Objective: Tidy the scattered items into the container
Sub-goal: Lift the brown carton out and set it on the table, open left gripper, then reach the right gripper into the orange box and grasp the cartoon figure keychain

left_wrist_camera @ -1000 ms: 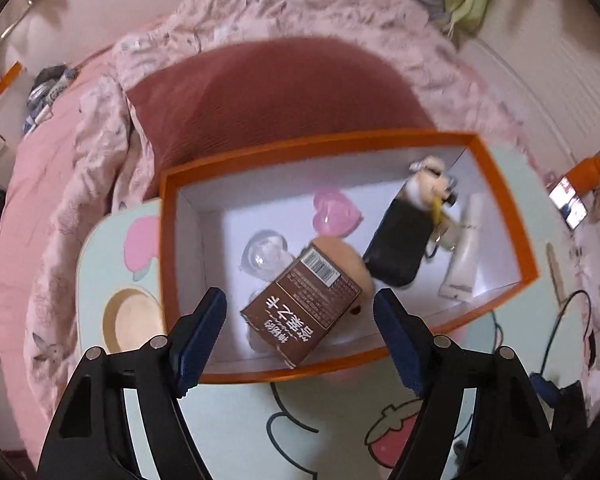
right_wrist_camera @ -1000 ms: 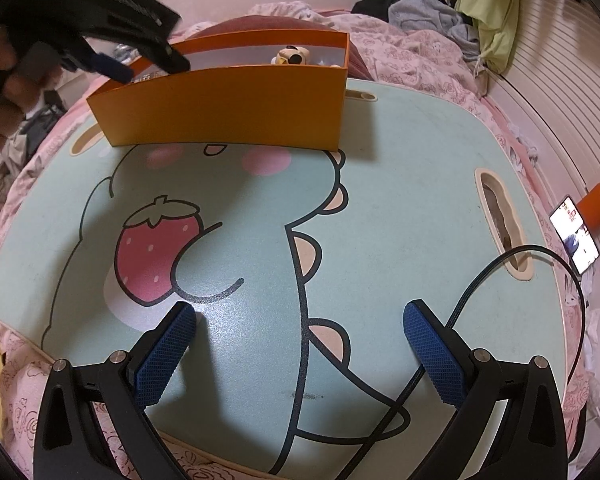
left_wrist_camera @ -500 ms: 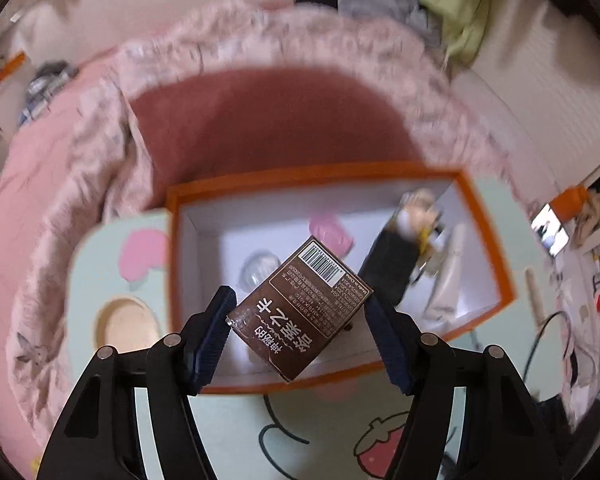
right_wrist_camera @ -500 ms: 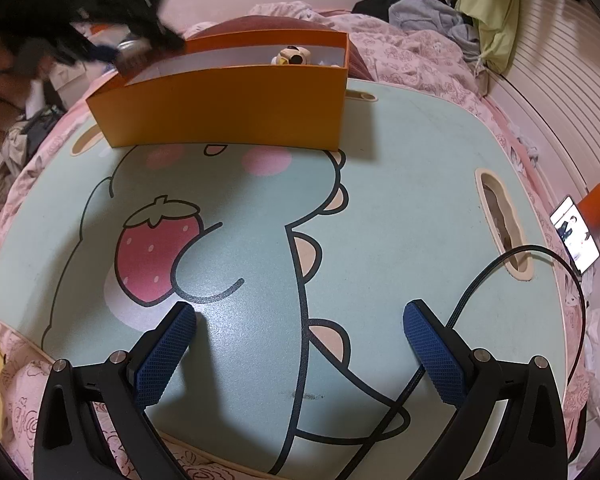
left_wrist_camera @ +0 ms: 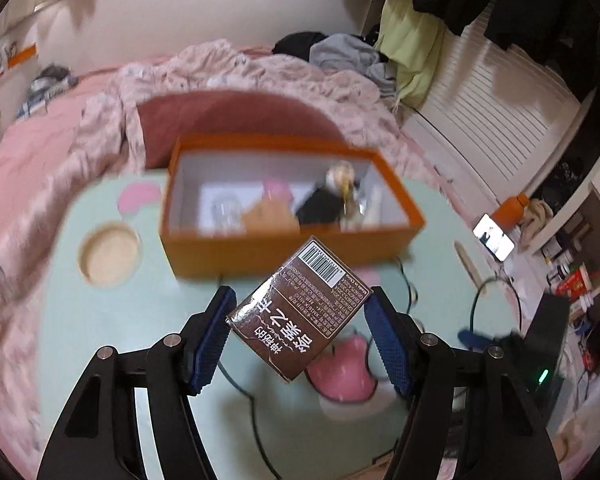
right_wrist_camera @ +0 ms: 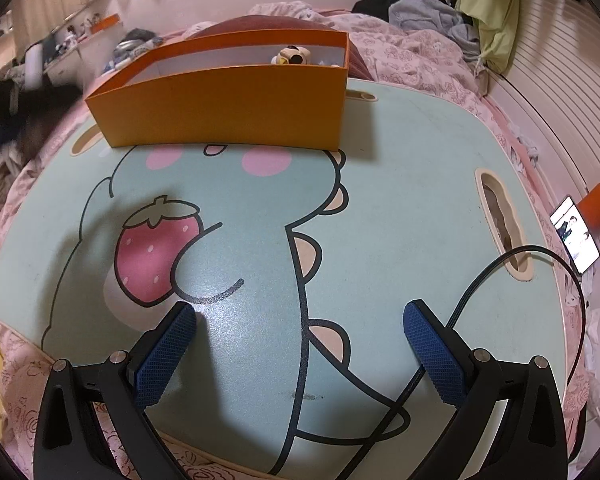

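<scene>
**Brown box in my claw**

Brown and shiny, the little box sits squeezed in my left claw, tilted, barcode up. My right claw is wide open and empty. Farther off waits the orange box. Next I should carry it over and let go.

1. Brown box, between the left gripper pads: dark brown, white print, white barcode panel.
2. Container, ahead of it: orange outside, white inside.
3. Tray table, under the right gripper: pale mint, black-outlined cartoon, pink strawberry, pink cheek spots.
4. Gripper pads: blue, fine cross-hatch; arms black.
5. Cable, right of that gripper: black.
</scene>
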